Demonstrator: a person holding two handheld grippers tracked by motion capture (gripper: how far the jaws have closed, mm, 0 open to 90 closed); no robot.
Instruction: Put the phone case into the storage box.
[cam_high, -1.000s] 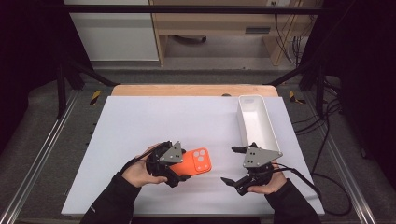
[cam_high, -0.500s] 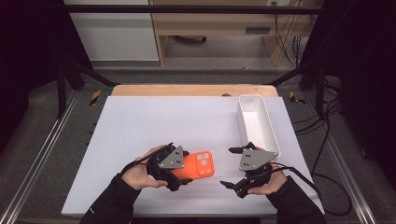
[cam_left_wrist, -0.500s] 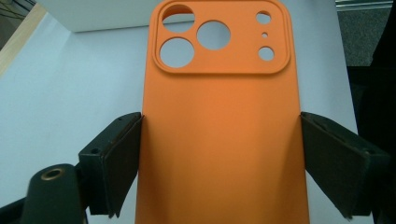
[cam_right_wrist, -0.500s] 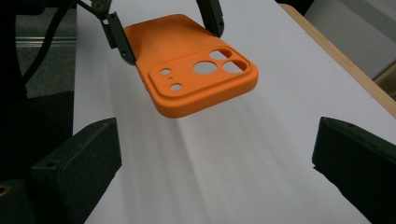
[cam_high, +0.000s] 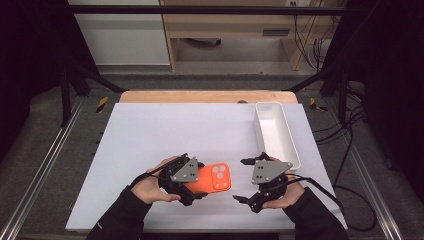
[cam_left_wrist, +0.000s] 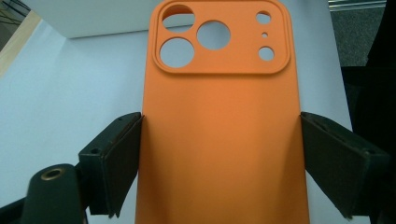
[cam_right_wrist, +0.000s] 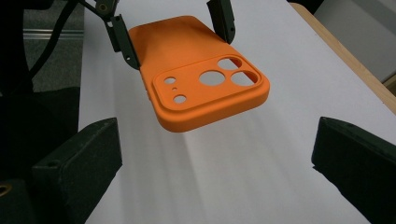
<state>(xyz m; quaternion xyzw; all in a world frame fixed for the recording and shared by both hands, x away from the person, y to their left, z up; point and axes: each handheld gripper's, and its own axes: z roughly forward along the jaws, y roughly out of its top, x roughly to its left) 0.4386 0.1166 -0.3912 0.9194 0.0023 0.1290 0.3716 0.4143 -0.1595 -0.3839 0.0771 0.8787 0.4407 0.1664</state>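
Observation:
An orange phone case (cam_high: 216, 178) with camera cut-outs hangs just above the white table, its cut-out end pointing right. My left gripper (cam_high: 196, 186) is shut on its long sides; in the left gripper view both pads press the case (cam_left_wrist: 219, 140). My right gripper (cam_high: 239, 180) faces the case's camera end from the right, a short way off. Its jaws stand wide and have just been closing slightly, with nothing between them. In the right gripper view the case (cam_right_wrist: 196, 74) floats ahead of them, held by the left gripper (cam_right_wrist: 173, 32).
A long white tray (cam_high: 292, 145) stands at the right side of the white table sheet (cam_high: 165, 135), just beyond my right hand. The wooden table edge (cam_high: 200, 96) runs along the back. Metal rails flank both sides.
The case in my left gripper has shifted slightly toward the near edge. My right gripper has edged a little to the left, toward the case.

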